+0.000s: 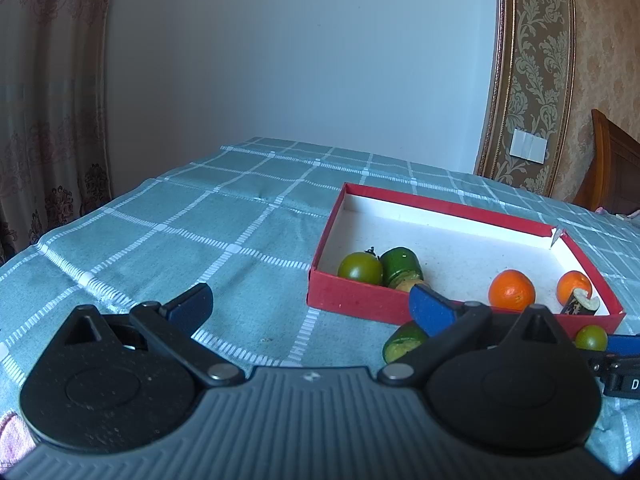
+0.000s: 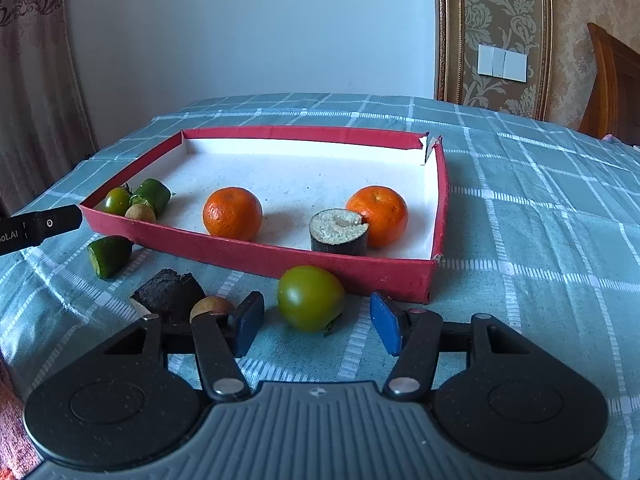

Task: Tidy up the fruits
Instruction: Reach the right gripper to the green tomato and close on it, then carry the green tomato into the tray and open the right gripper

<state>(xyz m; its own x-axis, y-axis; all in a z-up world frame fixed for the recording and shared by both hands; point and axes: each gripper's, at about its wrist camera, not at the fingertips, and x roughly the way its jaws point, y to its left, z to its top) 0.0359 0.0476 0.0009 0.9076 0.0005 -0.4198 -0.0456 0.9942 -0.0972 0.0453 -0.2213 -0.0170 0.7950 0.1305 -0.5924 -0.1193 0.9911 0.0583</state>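
Just in front of my right gripper (image 2: 316, 326) sits the green tomato (image 2: 311, 298), between its half-open pads and untouched, so the right hand's nearer.

A shallow box (image 2: 256, 258) lies on the tabletop (image 2: 540, 208), filling the middle of the right wrist view. In it, two oranges sit toward the front, one at centre (image 2: 232, 213) and one to the right (image 2: 378, 215), with a cut cylinder piece (image 2: 339, 232) touching the right one's left side. In the box's left corner huddle a tomato (image 2: 116, 201), a cucumber piece (image 2: 154, 194) and a small round fruit (image 2: 140, 213). Before the box's front wall lie another tomato (image 2: 310, 298), a cucumber end (image 2: 108, 256) at left, a dark chunk (image 2: 170, 292) and a small ball (image 2: 210, 307).
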